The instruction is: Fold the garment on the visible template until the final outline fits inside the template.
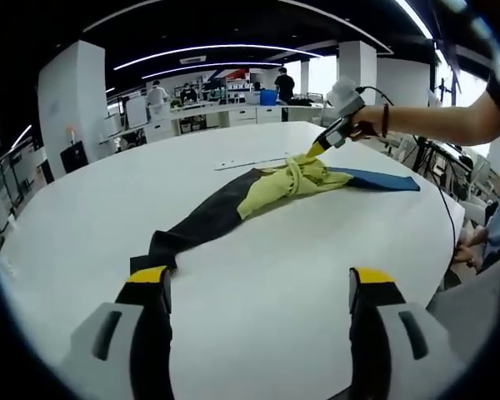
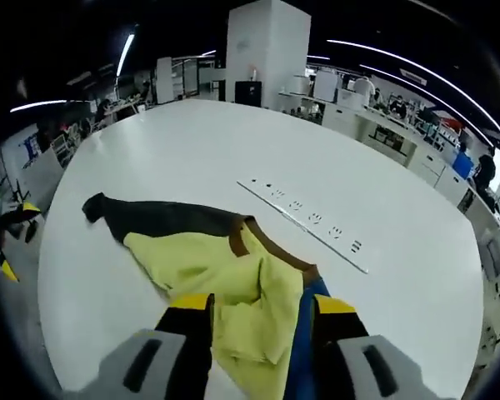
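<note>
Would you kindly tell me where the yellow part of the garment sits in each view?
Left gripper view: yellow part of the garment lies upper centre, beneath the right gripper.
Right gripper view: it lies low centre, between that gripper's fingers.
Shared landmark: the white strip on the table.

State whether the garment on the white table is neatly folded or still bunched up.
Bunched up: the garment lies in a crumpled yellow heap with a dark part trailing across the table. The right tongs pinch its yellow cloth.

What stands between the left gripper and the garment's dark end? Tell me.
Nothing visible. Bare white table lies between the open left gripper and the dark end of the garment. The right gripper is at the garment's yellow far end.
</note>
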`<state>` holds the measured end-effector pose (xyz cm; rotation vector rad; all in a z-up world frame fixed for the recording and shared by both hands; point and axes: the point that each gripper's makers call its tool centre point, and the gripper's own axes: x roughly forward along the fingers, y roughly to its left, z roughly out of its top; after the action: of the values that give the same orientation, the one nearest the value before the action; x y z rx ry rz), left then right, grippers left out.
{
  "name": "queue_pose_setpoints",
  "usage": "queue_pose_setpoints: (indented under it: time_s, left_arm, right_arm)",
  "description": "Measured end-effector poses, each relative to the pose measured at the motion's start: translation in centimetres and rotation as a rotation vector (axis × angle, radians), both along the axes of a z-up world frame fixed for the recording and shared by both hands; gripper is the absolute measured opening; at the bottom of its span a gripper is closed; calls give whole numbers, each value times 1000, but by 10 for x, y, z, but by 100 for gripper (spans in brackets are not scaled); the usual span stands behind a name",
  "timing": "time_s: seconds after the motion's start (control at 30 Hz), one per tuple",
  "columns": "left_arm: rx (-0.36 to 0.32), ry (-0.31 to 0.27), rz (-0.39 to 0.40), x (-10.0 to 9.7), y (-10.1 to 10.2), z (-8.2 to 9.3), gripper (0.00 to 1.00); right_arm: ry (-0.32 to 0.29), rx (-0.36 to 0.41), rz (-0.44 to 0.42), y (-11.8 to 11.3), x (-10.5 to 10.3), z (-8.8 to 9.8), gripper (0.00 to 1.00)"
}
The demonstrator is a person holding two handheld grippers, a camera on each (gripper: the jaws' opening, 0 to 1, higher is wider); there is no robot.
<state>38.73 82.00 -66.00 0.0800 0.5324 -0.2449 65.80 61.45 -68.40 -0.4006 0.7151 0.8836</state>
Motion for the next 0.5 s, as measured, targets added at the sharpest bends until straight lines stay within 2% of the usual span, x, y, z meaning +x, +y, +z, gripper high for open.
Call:
queue_pose_setpoints:
  time_s: [0.2,0.4,0.5]
  left_arm:
    - [-17,-6,-15,-2,-6,4,90]
    - [-9,-2,-25,-5,-6,5,95]
    - [-7,-4,-29,-6,-6,6,97]
  right_arm:
    - [76,12,77,7,-49,-4,48]
    - [169,20,99,11,-70,-23,46]
    - [180,21,89,13,-71,-32,45]
